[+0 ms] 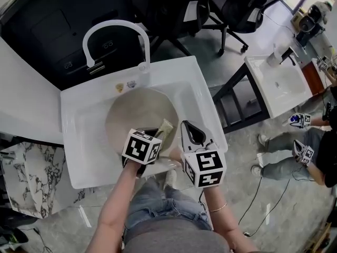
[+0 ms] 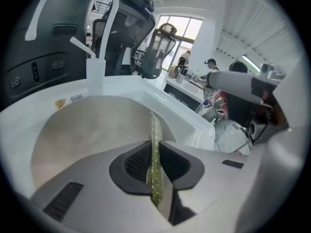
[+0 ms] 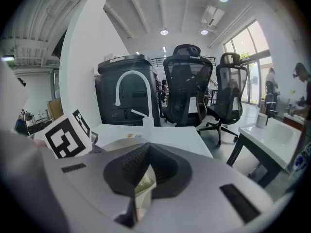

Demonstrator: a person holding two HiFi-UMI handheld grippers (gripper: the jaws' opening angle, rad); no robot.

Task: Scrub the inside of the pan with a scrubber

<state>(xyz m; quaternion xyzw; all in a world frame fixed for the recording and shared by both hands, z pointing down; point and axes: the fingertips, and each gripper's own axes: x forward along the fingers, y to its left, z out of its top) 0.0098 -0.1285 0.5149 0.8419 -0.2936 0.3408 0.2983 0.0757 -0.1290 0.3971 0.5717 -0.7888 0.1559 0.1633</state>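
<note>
A round grey pan (image 1: 138,115) lies in the white sink (image 1: 79,141); its inside also fills the left gripper view (image 2: 87,130). My left gripper (image 1: 157,136) (image 2: 156,178) hangs over the pan's near right part. It is shut on a thin yellow-green scrubber (image 1: 164,129) (image 2: 155,149) that stands on edge and sticks out past the jaw tips. My right gripper (image 1: 188,124) (image 3: 142,178) hovers just right of it, over the sink's right side. Its jaws are together with only a thin slit, and I see nothing held between them.
A white arched faucet (image 1: 116,28) rises behind the sink. A marble counter (image 1: 26,167) lies to the left. Black office chairs (image 1: 231,9) stand beyond. At the right are a second sink (image 1: 279,83) and another person's legs (image 1: 295,146).
</note>
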